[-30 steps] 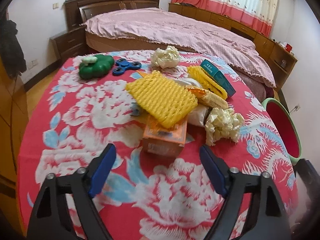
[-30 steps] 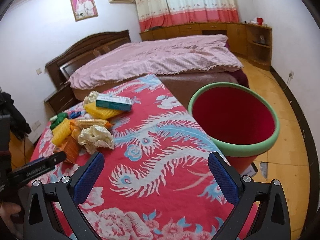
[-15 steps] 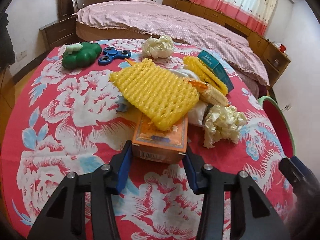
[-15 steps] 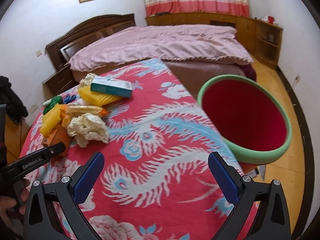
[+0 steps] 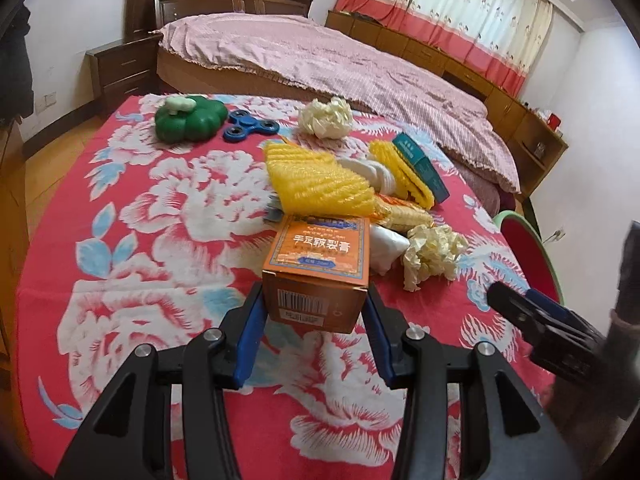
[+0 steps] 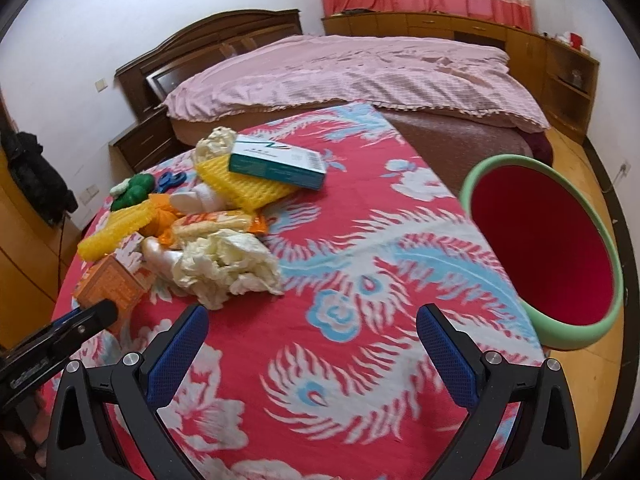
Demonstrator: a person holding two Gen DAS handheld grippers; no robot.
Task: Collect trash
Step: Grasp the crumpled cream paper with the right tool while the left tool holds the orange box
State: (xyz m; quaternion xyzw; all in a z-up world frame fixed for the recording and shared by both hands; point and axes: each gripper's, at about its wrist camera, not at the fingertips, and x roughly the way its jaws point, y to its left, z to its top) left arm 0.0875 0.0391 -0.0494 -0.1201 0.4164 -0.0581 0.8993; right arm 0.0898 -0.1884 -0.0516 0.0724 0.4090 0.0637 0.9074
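Orange cardboard box with printed top and barcode end (image 5: 320, 268) sits between the blue pads of the left gripper (image 5: 314, 320), both pads pressed on its side faces; grip looks closed on it. Box long axis runs straight away from the gripper, barcode end nearest. Its far end lies just at the edge of the yellow foam fruit net (image 5: 316, 180). Whether it is lifted off the red floral tablecloth (image 5: 140, 208) cannot be told.

Right gripper (image 6: 312, 356) is spread wide and holds nothing, above the cloth near the crumpled cream paper ball (image 6: 228, 268).

Red bin with green rim (image 6: 548, 256) stands off the table edge, to the right of both grippers. Judgement: the box must travel rightward, across the right gripper's side.
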